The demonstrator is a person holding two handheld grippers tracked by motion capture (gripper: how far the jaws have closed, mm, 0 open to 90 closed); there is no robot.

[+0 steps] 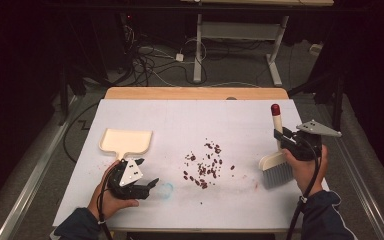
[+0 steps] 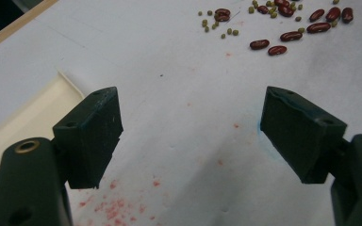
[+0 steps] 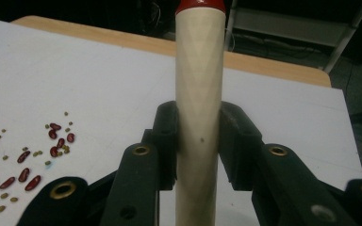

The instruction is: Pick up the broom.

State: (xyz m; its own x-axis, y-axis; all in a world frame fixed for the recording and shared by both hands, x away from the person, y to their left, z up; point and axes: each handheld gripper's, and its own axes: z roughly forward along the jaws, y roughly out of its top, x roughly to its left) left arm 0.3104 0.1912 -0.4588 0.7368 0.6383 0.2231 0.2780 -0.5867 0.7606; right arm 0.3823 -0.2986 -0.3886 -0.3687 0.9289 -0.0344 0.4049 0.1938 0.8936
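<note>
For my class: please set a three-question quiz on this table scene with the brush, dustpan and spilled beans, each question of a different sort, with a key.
1. True or false: the right gripper is shut on the brush handle.
2. Which lies nearest the left gripper? A) the dustpan B) the brush C) the far table edge
3. Fill in: the beans lie on the white sheet between the dustpan and the ____.

Key: 1 true: both pads press the handle. 2 A: the pan's handle lies right beside that gripper, whose jaws stand open with nothing between them. 3 brush.
</note>
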